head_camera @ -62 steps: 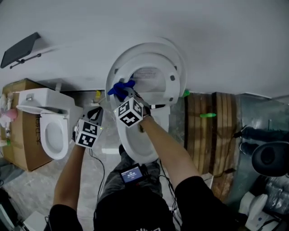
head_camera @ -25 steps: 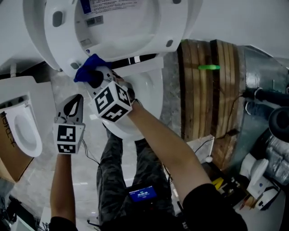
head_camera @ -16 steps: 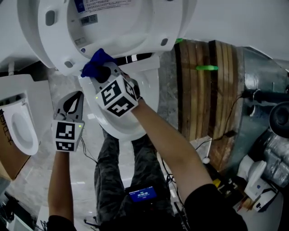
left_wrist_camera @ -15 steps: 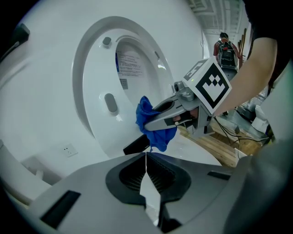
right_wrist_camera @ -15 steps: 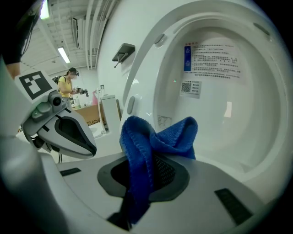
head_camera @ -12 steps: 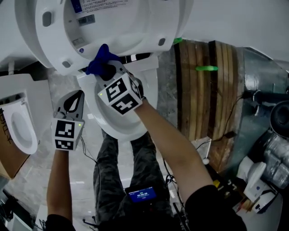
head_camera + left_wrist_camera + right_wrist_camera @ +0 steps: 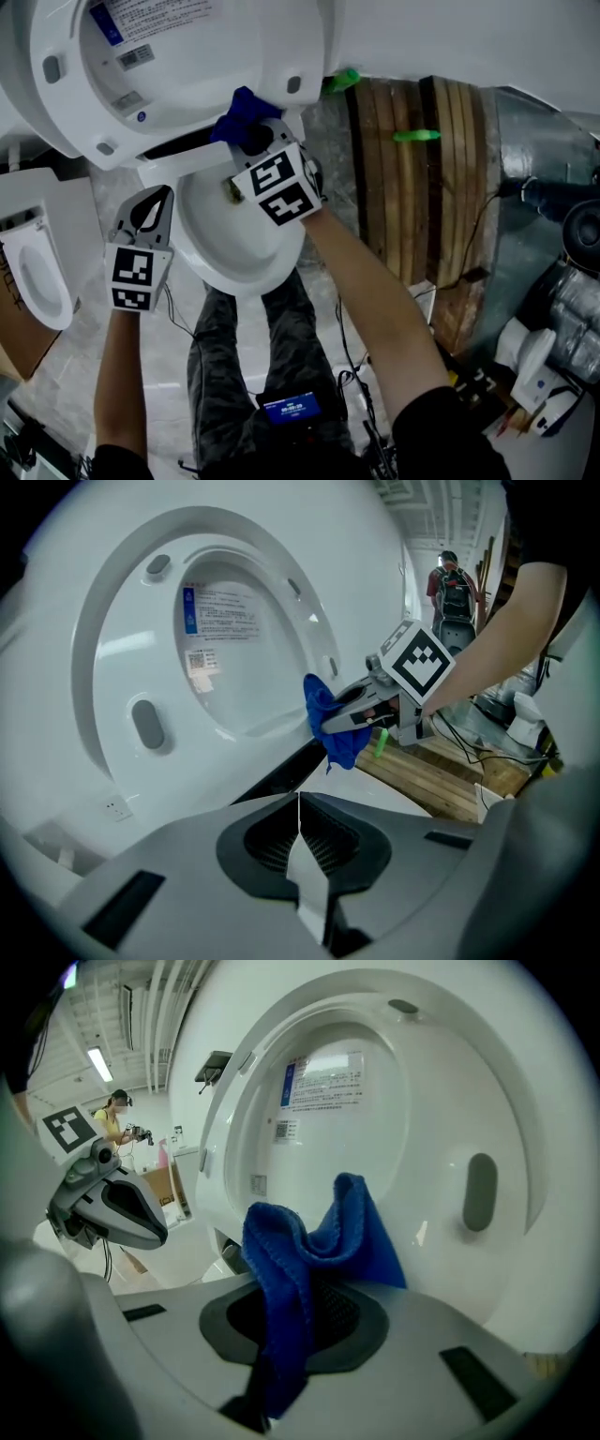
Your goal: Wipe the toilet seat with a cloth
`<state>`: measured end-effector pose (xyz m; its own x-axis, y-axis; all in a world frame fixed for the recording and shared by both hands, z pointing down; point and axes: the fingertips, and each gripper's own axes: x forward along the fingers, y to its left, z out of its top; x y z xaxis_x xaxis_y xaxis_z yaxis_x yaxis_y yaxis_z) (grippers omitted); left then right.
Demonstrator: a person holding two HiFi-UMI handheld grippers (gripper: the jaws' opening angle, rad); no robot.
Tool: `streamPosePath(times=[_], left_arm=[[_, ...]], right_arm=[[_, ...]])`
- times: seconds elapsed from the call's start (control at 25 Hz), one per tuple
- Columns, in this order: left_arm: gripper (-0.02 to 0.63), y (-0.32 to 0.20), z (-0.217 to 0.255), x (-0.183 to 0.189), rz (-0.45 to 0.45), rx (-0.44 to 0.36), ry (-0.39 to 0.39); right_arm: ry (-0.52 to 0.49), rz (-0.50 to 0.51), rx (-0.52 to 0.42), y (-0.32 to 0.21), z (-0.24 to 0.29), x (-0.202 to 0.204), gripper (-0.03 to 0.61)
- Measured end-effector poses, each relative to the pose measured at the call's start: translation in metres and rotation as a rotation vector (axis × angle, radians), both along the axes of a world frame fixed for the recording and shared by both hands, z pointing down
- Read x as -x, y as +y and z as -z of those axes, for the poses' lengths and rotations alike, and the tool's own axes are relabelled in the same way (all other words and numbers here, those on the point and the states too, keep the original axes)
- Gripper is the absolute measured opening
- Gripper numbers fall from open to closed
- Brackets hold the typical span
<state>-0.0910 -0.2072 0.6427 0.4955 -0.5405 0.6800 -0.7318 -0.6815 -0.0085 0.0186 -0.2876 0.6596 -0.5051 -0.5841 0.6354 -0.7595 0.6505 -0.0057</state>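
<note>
The white toilet seat (image 7: 173, 89) stands raised with its underside and label facing me, above the bowl (image 7: 230, 239). My right gripper (image 7: 251, 131) is shut on a blue cloth (image 7: 242, 111) and presses it against the seat's lower right edge, near a bumper. From the right gripper view the cloth (image 7: 309, 1251) bunches out of the jaws before the seat (image 7: 394, 1129). My left gripper (image 7: 150, 208) is shut and holds nothing; it hovers left of the bowl, beside the rim. In the left gripper view the cloth (image 7: 330, 719) and the right gripper (image 7: 361, 705) sit at the seat's right edge.
A second white toilet (image 7: 33, 262) and a cardboard box (image 7: 11, 342) stand at the left. Wooden planks (image 7: 412, 197) lie right of the bowl, with cables and dark equipment (image 7: 553, 225) beyond. The person's legs and a small screen (image 7: 292, 408) are below the bowl.
My right gripper has slid the blue cloth rightward along the raised seat's lower edge, from its left part to its right part. The left gripper has stayed shut beside the bowl.
</note>
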Motion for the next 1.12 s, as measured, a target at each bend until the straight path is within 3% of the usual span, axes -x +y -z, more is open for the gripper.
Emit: streamPosePath(times=[0.4,0.72,1.12], left_arm=[[0.014,-0.006,0.003,-0.051,-0.048,-0.006,0.001],[0.014,-0.009,0.016,-0.078,-0.059,-0.031,0.001],[0.014,-0.019,0.037,-0.073,-0.023,-0.063,-0.003]], right_arm=[[-0.008,-0.124,-0.029,-0.014,0.019,-0.081,0.067],[-0.007,-0.063,-0.071,-0.013,0.053,-0.088,0.067],[-0.024,-0.049,-0.191,-0.038,0.122,-0.084,0.066]])
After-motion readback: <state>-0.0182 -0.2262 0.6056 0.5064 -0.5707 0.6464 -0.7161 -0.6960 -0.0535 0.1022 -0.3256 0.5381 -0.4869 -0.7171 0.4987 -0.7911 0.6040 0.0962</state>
